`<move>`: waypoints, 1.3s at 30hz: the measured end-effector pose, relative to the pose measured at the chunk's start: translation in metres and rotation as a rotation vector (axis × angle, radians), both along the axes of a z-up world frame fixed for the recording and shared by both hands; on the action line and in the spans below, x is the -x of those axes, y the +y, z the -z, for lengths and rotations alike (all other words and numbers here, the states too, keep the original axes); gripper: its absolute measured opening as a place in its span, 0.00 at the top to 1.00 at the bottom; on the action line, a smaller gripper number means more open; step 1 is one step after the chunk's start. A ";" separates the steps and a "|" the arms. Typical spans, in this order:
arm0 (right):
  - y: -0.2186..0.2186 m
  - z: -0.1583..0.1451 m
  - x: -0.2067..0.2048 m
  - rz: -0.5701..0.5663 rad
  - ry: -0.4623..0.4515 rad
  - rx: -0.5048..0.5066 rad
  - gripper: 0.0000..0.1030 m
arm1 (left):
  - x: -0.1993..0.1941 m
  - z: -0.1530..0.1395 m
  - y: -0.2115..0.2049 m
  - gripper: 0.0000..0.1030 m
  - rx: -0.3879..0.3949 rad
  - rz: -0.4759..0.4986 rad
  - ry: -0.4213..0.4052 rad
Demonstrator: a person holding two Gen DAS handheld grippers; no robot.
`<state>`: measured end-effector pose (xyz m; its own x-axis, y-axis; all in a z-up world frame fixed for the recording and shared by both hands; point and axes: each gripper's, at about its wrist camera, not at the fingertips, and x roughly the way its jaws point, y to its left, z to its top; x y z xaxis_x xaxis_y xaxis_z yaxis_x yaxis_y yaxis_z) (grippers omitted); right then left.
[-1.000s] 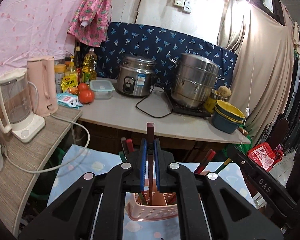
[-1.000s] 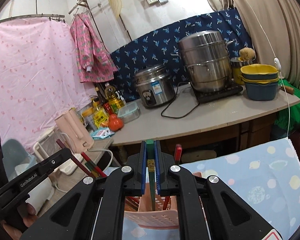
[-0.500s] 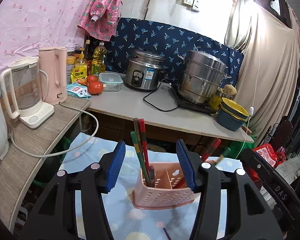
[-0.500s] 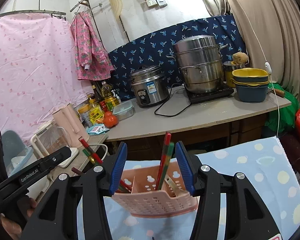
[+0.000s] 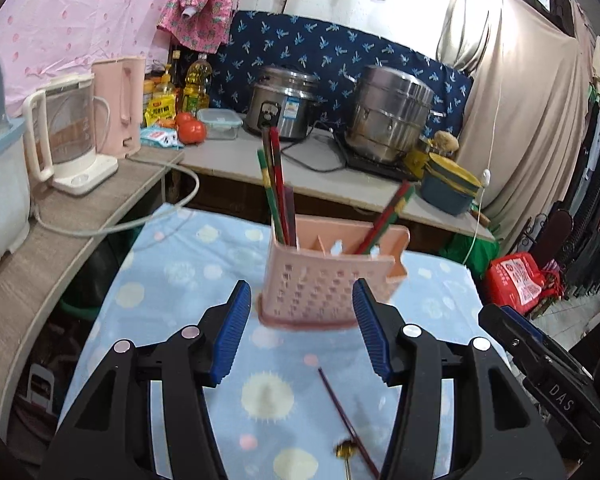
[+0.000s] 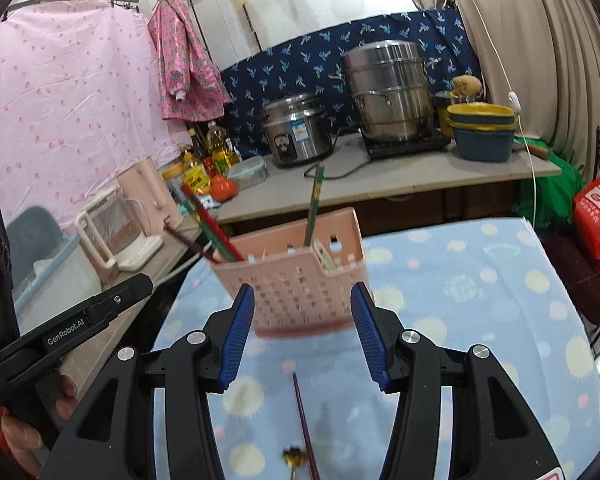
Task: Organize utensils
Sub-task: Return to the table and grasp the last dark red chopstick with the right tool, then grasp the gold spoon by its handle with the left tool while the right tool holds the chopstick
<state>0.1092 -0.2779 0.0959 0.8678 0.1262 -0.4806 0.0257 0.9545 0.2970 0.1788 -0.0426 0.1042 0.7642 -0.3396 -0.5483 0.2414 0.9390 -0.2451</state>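
A pink perforated utensil basket [image 5: 324, 276] stands on the blue dotted cloth [image 5: 172, 280], holding red, green and dark chopsticks [image 5: 276, 196]; it also shows in the right wrist view [image 6: 300, 280]. My left gripper [image 5: 300, 336] is open and empty, just in front of the basket. My right gripper [image 6: 300, 336] is open and empty, also just in front of it. A dark chopstick [image 5: 346, 420] and a gold spoon [image 5: 346, 454] lie on the cloth near me; the chopstick [image 6: 304, 428] and spoon [image 6: 294, 460] show in the right wrist view too.
Behind the table a counter [image 5: 260, 168] carries a rice cooker [image 5: 284, 100], a steel steamer pot [image 5: 392, 116], stacked bowls [image 5: 452, 188], tomatoes and bottles. A side shelf at left holds a kettle [image 5: 68, 132]. A red bag [image 5: 516, 280] sits at right.
Both grippers were shut on chopsticks above the basket a second ago. They opened, dropped the chopsticks into the basket, and have pulled back towards me and lower.
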 end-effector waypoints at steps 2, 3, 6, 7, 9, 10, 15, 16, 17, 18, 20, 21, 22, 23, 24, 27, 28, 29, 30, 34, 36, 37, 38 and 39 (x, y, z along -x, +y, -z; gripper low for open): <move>0.001 0.011 0.015 0.007 0.023 0.017 0.52 | 0.012 0.012 0.000 0.51 -0.005 0.007 0.025; 0.002 0.015 0.020 0.006 0.031 0.023 0.52 | 0.018 0.019 -0.001 0.51 -0.006 0.010 0.042; 0.005 0.033 0.037 -0.002 0.078 0.051 0.52 | 0.032 0.039 -0.005 0.51 -0.028 0.020 0.091; 0.007 0.040 0.044 -0.008 0.096 0.060 0.52 | 0.037 0.047 -0.006 0.51 -0.031 0.023 0.111; 0.013 0.055 0.056 -0.017 0.129 0.091 0.52 | 0.047 0.059 -0.007 0.51 -0.033 0.028 0.142; 0.016 0.064 0.062 -0.020 0.145 0.110 0.53 | 0.052 0.065 -0.007 0.51 -0.037 0.030 0.156; 0.029 0.098 0.086 -0.050 0.221 0.129 0.58 | 0.074 0.095 -0.009 0.51 -0.052 0.049 0.223; 0.030 0.104 0.090 -0.057 0.235 0.125 0.61 | 0.079 0.101 -0.009 0.51 -0.056 0.051 0.238; 0.032 0.111 0.094 -0.061 0.249 0.128 0.64 | 0.085 0.107 -0.008 0.51 -0.058 0.055 0.251; 0.034 0.116 0.096 -0.063 0.259 0.133 0.65 | 0.089 0.113 -0.008 0.51 -0.063 0.057 0.263; 0.037 0.127 0.101 -0.071 0.281 0.132 0.69 | 0.095 0.122 -0.008 0.51 -0.074 0.059 0.286; 0.039 0.132 0.103 -0.074 0.292 0.133 0.70 | 0.099 0.127 -0.008 0.51 -0.078 0.061 0.295; 0.040 0.137 0.105 -0.076 0.301 0.134 0.72 | 0.103 0.131 -0.008 0.51 -0.084 0.062 0.304; 0.042 0.140 0.106 -0.079 0.308 0.136 0.74 | 0.107 0.137 -0.008 0.51 -0.089 0.065 0.314; 0.043 0.143 0.107 -0.081 0.315 0.138 0.74 | 0.111 0.140 -0.008 0.51 -0.093 0.067 0.320; 0.047 0.149 0.108 -0.088 0.328 0.147 0.77 | 0.118 0.146 -0.007 0.51 -0.100 0.072 0.335; 0.048 0.151 0.109 -0.089 0.331 0.151 0.78 | 0.120 0.148 -0.007 0.51 -0.102 0.072 0.338; 0.049 0.151 0.108 -0.090 0.333 0.153 0.79 | 0.122 0.149 -0.007 0.51 -0.103 0.074 0.341; 0.050 0.152 0.107 -0.092 0.337 0.157 0.80 | 0.123 0.149 -0.007 0.51 -0.104 0.075 0.343; 0.052 0.157 0.104 -0.093 0.353 0.169 0.86 | 0.125 0.153 -0.008 0.51 -0.112 0.077 0.351; 0.051 0.157 0.104 -0.091 0.356 0.168 0.90 | 0.126 0.154 -0.009 0.51 -0.113 0.079 0.352; 0.051 0.158 0.104 -0.090 0.357 0.170 0.92 | 0.127 0.154 -0.010 0.51 -0.115 0.080 0.351; 0.051 0.158 0.105 -0.090 0.356 0.172 0.92 | 0.128 0.154 -0.010 0.51 -0.116 0.082 0.351; 0.051 0.158 0.105 -0.088 0.355 0.172 0.92 | 0.128 0.154 -0.011 0.51 -0.116 0.085 0.352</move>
<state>0.0045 -0.2268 -0.0616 0.6336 0.0842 -0.7691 0.0140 0.9926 0.1203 0.0507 -0.0539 -0.0495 0.4945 -0.3138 -0.8106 0.2394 0.9457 -0.2200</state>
